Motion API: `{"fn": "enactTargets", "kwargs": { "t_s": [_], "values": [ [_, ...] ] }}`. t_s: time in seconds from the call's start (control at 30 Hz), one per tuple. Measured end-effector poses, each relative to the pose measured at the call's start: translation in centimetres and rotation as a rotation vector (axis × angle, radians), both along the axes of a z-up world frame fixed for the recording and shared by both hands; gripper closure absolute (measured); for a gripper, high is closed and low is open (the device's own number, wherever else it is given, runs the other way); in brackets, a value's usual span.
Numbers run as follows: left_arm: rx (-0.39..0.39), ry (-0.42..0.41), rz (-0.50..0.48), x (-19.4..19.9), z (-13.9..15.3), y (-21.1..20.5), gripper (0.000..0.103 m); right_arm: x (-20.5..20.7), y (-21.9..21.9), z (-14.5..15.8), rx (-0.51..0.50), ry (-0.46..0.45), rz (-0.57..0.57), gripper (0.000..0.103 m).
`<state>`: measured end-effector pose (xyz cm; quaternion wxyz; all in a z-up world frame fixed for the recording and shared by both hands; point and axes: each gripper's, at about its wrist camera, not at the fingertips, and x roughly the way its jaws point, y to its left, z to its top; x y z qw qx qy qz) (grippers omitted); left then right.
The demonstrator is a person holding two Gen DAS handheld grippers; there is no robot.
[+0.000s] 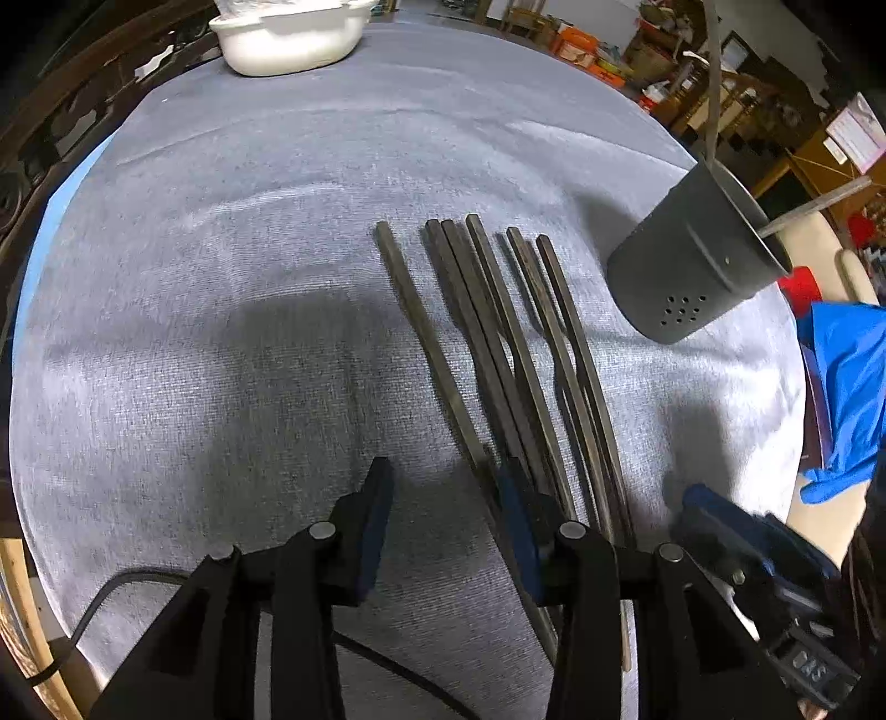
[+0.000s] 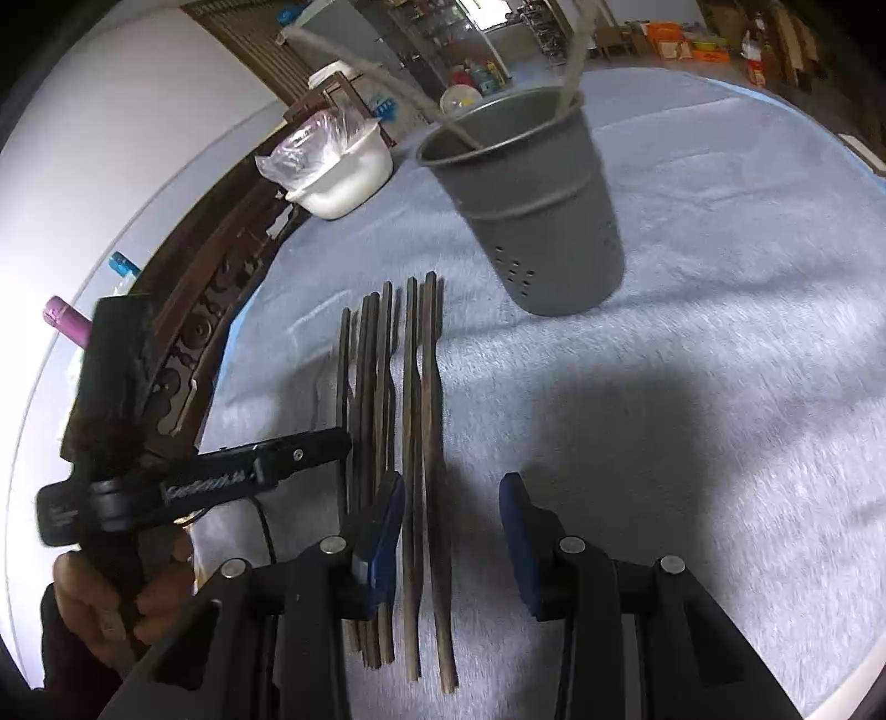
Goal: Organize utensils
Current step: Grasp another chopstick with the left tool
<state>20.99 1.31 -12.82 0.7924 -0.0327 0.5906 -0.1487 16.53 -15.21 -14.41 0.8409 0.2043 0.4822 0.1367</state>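
Note:
Several dark wooden chopsticks (image 1: 498, 343) lie side by side on the grey cloth; they also show in the right wrist view (image 2: 421, 421). A grey perforated utensil cup (image 1: 698, 255) stands beyond them on the right and holds two light sticks; it shows in the right wrist view (image 2: 526, 199) too. My left gripper (image 1: 448, 487) is open and empty, just above the near ends of the leftmost chopsticks. My right gripper (image 2: 451, 504) is open and empty, low over the rightmost chopsticks. The left gripper's finger (image 2: 266, 471) shows in the right wrist view.
A white tub (image 1: 288, 39) with a plastic bag stands at the far edge of the table (image 1: 221, 277). A dark carved wooden rail (image 2: 221, 288) runs along the left side. Blue fabric (image 1: 847, 387) lies at the right edge. A black cable (image 1: 111, 598) trails near me.

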Motion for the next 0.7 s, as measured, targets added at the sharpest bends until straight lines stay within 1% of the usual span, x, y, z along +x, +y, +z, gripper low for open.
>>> {"fn": "enactTargets", "kwargs": {
  "t_s": [0.07,0.17,0.23,0.3,0.37,0.4,0.43,0.5,0.57,0.6,0.7],
  "values": [
    [-0.009,0.008,-0.011,0.2,0.0,0.4,0.065,0.7,0.4,-0.1,-0.004,0.001,0.009,0.064],
    [-0.023,0.025,-0.027,0.4,0.1,1.2,0.069,2.1,1.4,-0.7,-0.018,0.034,0.022,0.065],
    [-0.032,0.036,-0.032,0.5,0.2,1.7,0.071,2.7,1.9,-1.1,-0.03,0.057,0.031,0.076],
    [-0.041,0.044,-0.033,0.8,0.1,2.0,0.073,2.8,2.6,-1.3,-0.08,0.052,0.032,0.082],
    [-0.049,0.05,-0.032,1.0,0.1,2.6,0.074,2.9,2.8,-1.2,-0.104,0.054,0.035,0.086],
    [-0.053,0.053,-0.031,1.3,0.2,2.7,0.076,3.0,2.8,-1.2,-0.117,0.061,0.028,0.091],
    [-0.052,0.055,-0.028,1.6,0.2,2.8,0.077,3.1,2.7,-1.2,-0.123,0.067,0.024,0.093],
    [-0.05,0.05,-0.036,2.1,0.2,2.7,0.082,3.1,2.4,-1.2,-0.109,0.088,0.01,0.093],
    [-0.063,0.051,-0.059,2.2,0.2,2.5,0.088,3.0,2.0,-1.2,-0.102,0.117,-0.013,0.093],
    [-0.057,0.046,-0.07,2.1,0.4,2.4,0.088,2.9,1.8,-1.2,-0.09,0.131,-0.025,0.093],
    [-0.039,0.033,-0.142,2.0,0.4,2.1,0.087,2.4,0.4,-1.7,0.009,0.206,-0.091,0.094]
  ]
}}
